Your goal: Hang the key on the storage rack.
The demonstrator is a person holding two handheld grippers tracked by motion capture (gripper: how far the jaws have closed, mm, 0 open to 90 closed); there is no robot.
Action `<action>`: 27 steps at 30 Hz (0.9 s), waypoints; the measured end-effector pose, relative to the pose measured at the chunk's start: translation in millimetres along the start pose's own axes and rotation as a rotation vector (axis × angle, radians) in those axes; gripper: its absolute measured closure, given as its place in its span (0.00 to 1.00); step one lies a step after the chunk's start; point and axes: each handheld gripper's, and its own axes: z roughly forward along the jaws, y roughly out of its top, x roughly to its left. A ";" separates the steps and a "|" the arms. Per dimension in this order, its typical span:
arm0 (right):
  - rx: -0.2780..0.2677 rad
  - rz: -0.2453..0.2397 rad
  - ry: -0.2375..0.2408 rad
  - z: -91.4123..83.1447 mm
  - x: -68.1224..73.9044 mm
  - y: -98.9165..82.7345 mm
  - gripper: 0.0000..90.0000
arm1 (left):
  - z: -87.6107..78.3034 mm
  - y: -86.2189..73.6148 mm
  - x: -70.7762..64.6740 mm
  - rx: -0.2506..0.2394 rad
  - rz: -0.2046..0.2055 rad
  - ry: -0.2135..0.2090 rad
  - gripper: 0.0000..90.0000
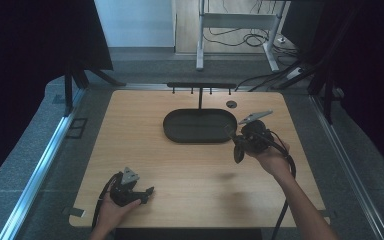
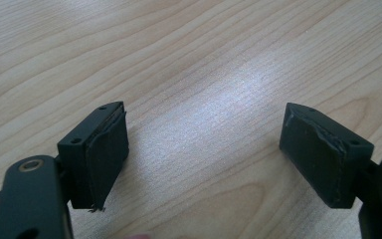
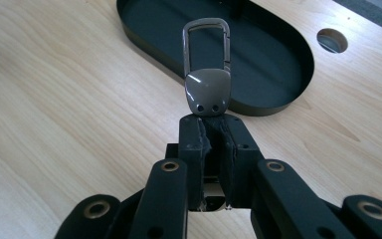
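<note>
My right gripper is shut on a grey metal key clip; its rounded body and open snap loop stick out past the jaws. The clip hangs above the wood just short of the black oval tray. In the high view the right gripper is held off the table beside the right end of the tray, jaws pointing left and down. My left gripper rests low near the front left of the table. Its jaws stand wide open over bare wood with nothing between them.
The wooden table has a black hook rack on a post behind the tray and a round hole at the back right. Metal rails run along both table sides. A desk frame and cables lie on the floor beyond.
</note>
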 end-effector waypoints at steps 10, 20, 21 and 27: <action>-0.034 0.028 -0.032 -1.6 -11.2 8.6 0.90 | 0.0 0.0 0.1 0.001 0.001 0.001 0.22; -0.070 0.064 -0.051 -4.4 -22.3 21.7 0.90 | 0.0 0.2 0.3 0.001 0.000 -0.002 0.22; -0.073 0.065 -0.054 -4.3 -23.6 23.0 0.90 | 0.0 0.2 0.3 0.001 -0.001 -0.002 0.22; -0.077 0.083 -0.056 -2.1 -28.3 31.2 0.90 | 0.0 0.2 0.3 0.001 -0.001 -0.002 0.22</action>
